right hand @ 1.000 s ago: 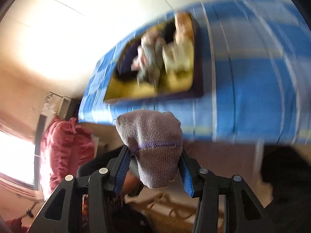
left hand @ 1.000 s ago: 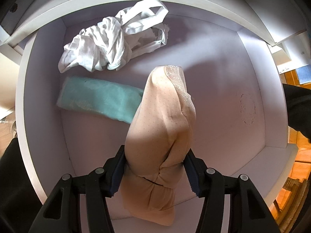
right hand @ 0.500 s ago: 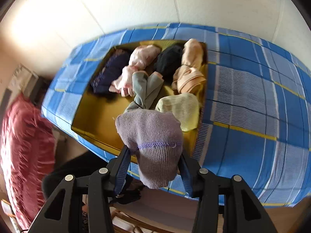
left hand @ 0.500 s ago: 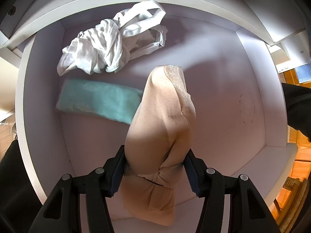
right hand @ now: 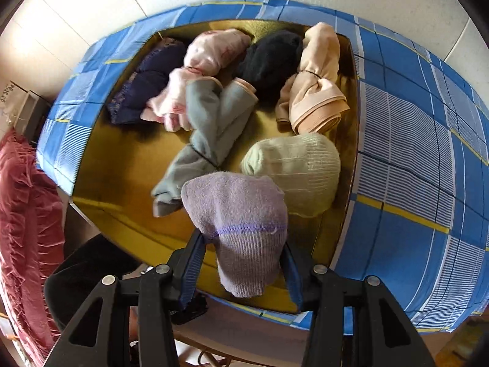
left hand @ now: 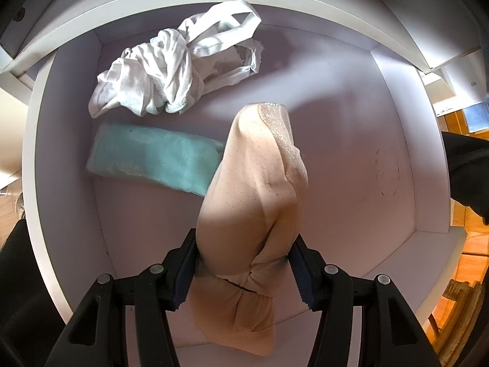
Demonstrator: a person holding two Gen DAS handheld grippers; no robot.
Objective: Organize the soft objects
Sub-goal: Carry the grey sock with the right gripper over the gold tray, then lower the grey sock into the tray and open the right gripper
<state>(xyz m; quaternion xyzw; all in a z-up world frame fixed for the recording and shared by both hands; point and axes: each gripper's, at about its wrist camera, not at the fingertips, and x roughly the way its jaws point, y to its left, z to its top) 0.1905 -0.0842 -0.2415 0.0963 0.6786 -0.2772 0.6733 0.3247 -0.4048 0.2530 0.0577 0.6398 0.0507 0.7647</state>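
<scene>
The left gripper point(left hand: 244, 263) is clamping the peach bundle point(left hand: 253, 202) upright over the white drawer's point(left hand: 382, 122) bare right half, while the right gripper point(right hand: 241, 263) is gripping a lilac sock point(right hand: 241, 223).

Showing peach, finely dotted fabric with a glittery band point(left hand: 253, 202) between black, blue-padded jaws; beyond, crumpled white cloth point(left hand: 171, 76) and mint-green bundle point(left hand: 156, 156). Showing lavender sock with purple stitching point(right hand: 241, 226); beyond, gold tray point(right hand: 122, 165) on blue-yellow-white plaid cloth point(right hand: 406, 153).
</scene>
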